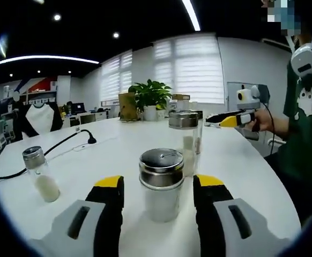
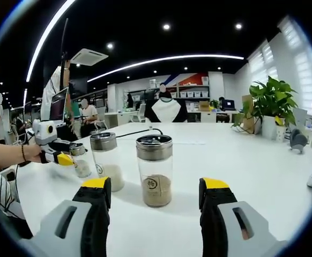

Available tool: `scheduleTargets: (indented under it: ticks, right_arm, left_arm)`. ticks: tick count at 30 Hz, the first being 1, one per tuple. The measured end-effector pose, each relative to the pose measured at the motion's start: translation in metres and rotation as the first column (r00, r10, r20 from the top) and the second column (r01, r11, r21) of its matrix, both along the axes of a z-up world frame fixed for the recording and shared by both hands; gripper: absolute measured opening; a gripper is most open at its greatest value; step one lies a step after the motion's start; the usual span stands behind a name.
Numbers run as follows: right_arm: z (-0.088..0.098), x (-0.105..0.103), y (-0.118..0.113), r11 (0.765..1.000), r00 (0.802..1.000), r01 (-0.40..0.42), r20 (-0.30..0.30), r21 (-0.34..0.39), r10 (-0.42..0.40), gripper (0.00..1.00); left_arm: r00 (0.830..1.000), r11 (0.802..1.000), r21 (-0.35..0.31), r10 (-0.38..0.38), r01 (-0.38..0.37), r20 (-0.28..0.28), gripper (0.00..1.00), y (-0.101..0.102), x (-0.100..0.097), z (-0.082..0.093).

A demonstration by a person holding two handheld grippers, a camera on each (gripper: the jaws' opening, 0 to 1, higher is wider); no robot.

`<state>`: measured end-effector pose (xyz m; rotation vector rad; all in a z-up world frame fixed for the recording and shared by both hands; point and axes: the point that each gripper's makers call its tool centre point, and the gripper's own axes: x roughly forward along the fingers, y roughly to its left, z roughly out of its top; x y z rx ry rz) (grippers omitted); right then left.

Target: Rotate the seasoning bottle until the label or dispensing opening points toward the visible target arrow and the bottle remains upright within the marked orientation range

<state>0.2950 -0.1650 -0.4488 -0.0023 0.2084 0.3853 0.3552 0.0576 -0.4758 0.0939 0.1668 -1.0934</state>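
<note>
A short seasoning bottle [image 1: 161, 187] with a perforated steel lid and white contents stands upright on the white table [image 1: 118, 150]. My left gripper [image 1: 158, 182] is open, one yellow-tipped jaw on each side of the bottle with a gap on both sides. In the right gripper view a taller steel-lidded bottle [image 2: 155, 170] holding brown seasoning stands upright just ahead of my open right gripper [image 2: 156, 183], between the lines of its jaws. The left gripper [image 2: 65, 159], held in a person's hand, sits next to a small bottle [image 2: 81, 162].
A white-filled bottle [image 2: 107, 160] stands left of the brown one; the same pair [image 1: 186, 140] stands behind the short bottle. A small bottle [image 1: 41, 174] and a black cable [image 1: 59, 144] lie left. The right gripper [image 1: 228, 121] hovers far right. A potted plant [image 1: 150, 97] is at the back.
</note>
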Motion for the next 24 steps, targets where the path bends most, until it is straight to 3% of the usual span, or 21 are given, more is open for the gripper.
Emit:
scheduleTargets:
  ticks: [3, 5, 8, 12, 19, 21, 22, 24]
  right_arm:
    - [0.001, 0.000, 0.001, 1.000, 1.000, -0.003, 0.001, -0.001, 0.003, 0.67]
    - [0.001, 0.000, 0.001, 1.000, 1.000, -0.003, 0.001, 0.000, 0.003, 0.67]
    - [0.001, 0.000, 0.002, 1.000, 1.000, -0.004, 0.003, -0.003, 0.004, 0.67]
    - [0.001, 0.000, 0.001, 1.000, 1.000, -0.001, 0.002, 0.000, 0.001, 0.67]
    - [0.000, 0.001, 0.004, 1.000, 1.000, -0.009, -0.005, 0.013, 0.009, 0.67]
    - [0.000, 0.002, 0.004, 1.000, 1.000, -0.007, -0.002, 0.009, 0.007, 0.67]
    - [0.001, 0.002, 0.004, 1.000, 1.000, -0.006, 0.000, 0.006, 0.006, 0.67]
    - [0.001, 0.001, 0.004, 1.000, 1.000, -0.008, 0.000, 0.014, 0.008, 0.67]
  left_arm:
    - [0.995, 0.994, -0.046, 0.101, -0.102, -0.022, 0.59, 0.008, 0.004, 0.004]
    - [0.989, 0.988, -0.048, 0.148, -0.148, -0.001, 0.61, 0.013, 0.005, 0.005]
    - [0.979, 0.978, -0.047, 0.204, -0.205, -0.020, 0.62, 0.016, 0.002, 0.003]
    - [0.953, 0.950, -0.079, 0.300, -0.302, -0.040, 0.66, 0.020, 0.000, 0.005]
    - [0.936, 0.935, -0.079, 0.340, -0.347, -0.085, 0.63, 0.011, -0.011, 0.001]
    - [0.907, 0.909, -0.048, 0.408, -0.414, -0.101, 0.63, 0.014, -0.012, -0.002]
    - [0.899, 0.899, -0.047, 0.432, -0.435, -0.068, 0.62, 0.014, -0.013, 0.001]
    - [0.871, 0.871, -0.016, 0.489, -0.491, -0.055, 0.60, 0.017, -0.013, -0.001]
